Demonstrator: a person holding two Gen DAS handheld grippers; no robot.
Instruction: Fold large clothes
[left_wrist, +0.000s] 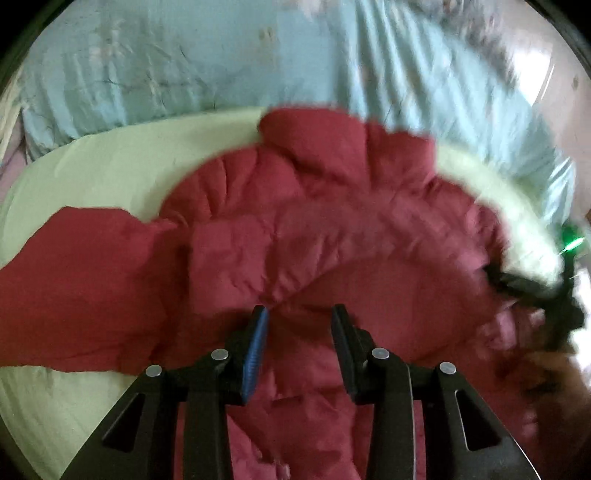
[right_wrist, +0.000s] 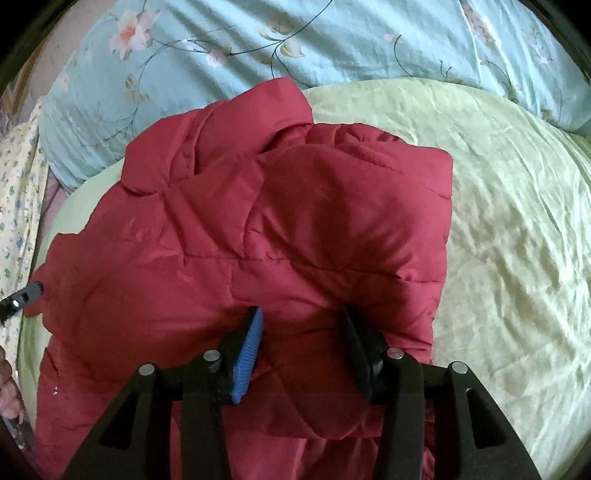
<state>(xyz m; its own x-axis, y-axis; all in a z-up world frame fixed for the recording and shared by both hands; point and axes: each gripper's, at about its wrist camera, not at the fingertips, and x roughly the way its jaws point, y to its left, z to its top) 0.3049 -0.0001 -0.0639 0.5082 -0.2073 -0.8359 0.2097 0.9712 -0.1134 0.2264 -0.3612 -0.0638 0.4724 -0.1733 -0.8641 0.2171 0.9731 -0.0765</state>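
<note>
1. Clearly my left gripper gapes over the red jacket, gripping nothing.
2. Jacket lies part-folded on the bed; puffy, light, slick, I judge, so pinch a quilted seam.
3. Right gripper straddles a padded fold, jaws wide.

Pale green bedsheet across bed; floral blue quilt bunched at 12 o'clock; daylight soft.

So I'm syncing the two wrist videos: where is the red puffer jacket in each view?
Left wrist: red puffer jacket fills centre and lower frame, blurred.
Right wrist: jacket centre-left, sharp.
Shared landmark: floral blue duvet along the top of both.
</note>
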